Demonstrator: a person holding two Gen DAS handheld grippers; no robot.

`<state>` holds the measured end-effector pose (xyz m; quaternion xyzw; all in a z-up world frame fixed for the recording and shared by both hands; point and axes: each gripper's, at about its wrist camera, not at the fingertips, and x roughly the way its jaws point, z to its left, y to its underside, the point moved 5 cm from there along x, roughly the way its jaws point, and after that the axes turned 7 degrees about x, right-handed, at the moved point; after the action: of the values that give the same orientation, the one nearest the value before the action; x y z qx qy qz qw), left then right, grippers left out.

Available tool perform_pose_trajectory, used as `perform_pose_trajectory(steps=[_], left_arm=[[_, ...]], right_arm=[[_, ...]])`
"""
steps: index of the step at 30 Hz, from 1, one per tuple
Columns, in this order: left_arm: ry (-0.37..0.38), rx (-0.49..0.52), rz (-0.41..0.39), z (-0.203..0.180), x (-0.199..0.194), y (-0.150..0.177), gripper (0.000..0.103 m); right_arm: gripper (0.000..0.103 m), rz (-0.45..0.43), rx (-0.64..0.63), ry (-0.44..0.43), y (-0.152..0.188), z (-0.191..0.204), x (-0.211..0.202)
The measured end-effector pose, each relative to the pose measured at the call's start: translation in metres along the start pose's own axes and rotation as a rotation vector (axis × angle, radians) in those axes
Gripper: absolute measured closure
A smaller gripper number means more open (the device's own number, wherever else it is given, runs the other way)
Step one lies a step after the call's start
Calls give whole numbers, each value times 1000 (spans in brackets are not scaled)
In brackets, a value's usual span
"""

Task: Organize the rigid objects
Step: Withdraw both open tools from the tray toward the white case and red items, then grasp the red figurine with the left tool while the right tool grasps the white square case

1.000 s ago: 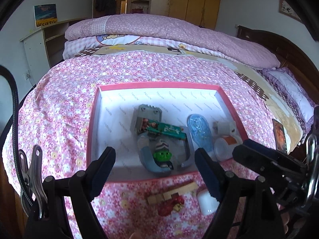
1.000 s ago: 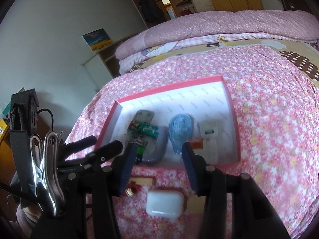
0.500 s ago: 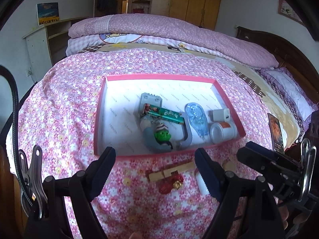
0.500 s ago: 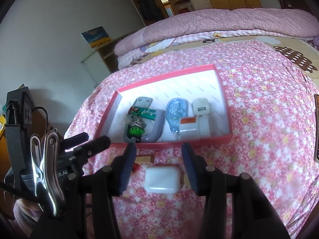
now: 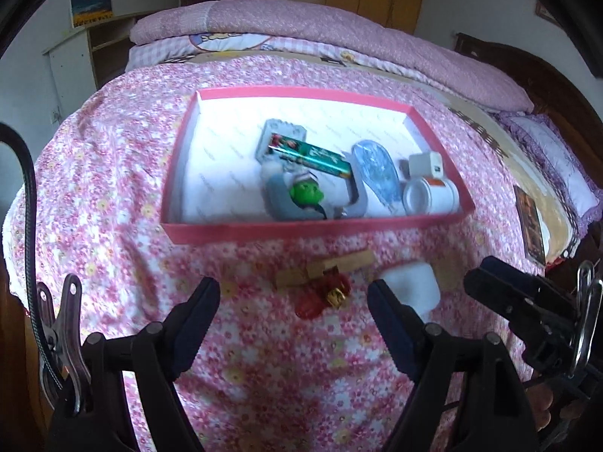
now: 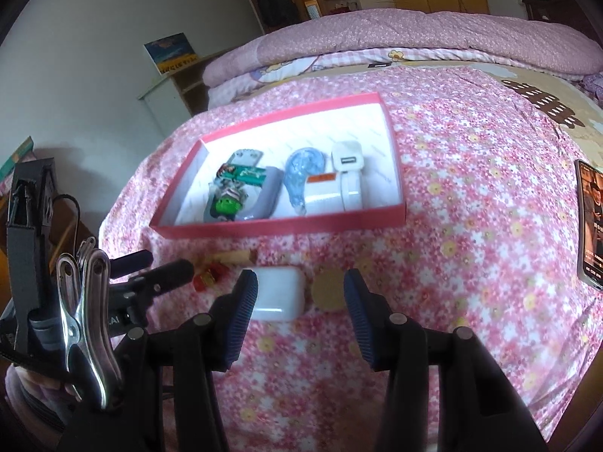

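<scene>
The white earbud case [image 6: 278, 293] is seen just ahead of the right gripper [image 6: 300, 312], nearer than the left gripper [image 5: 293, 327]; both fingers are spread, empty.

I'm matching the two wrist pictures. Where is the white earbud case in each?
Left wrist: white case low and right of centre, beside the left gripper's right finger.
Right wrist: white case low and left of centre, by the right gripper's left finger.
Shared landmark: the pink tray lies beyond it in both.
</scene>
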<state>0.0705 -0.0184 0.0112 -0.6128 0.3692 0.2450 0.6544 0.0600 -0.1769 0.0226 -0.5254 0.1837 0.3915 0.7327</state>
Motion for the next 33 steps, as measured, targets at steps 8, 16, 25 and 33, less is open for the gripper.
perform_pose_trajectory(steps=[8,16,25,33], left_arm=[[0,59,-4,-12,3,8,28],[1,97,5,-17,14,17,39],[30,101,2,-21,26,19,42],[46,88,-20,-18,29,17,42]], right_arm=[[54,18,2,-6,8,-4,3],[54,28,21,-8,14,-12,3],[54,43,31,-14,16,-15,9],[54,48,28,-18,19,-16,12]])
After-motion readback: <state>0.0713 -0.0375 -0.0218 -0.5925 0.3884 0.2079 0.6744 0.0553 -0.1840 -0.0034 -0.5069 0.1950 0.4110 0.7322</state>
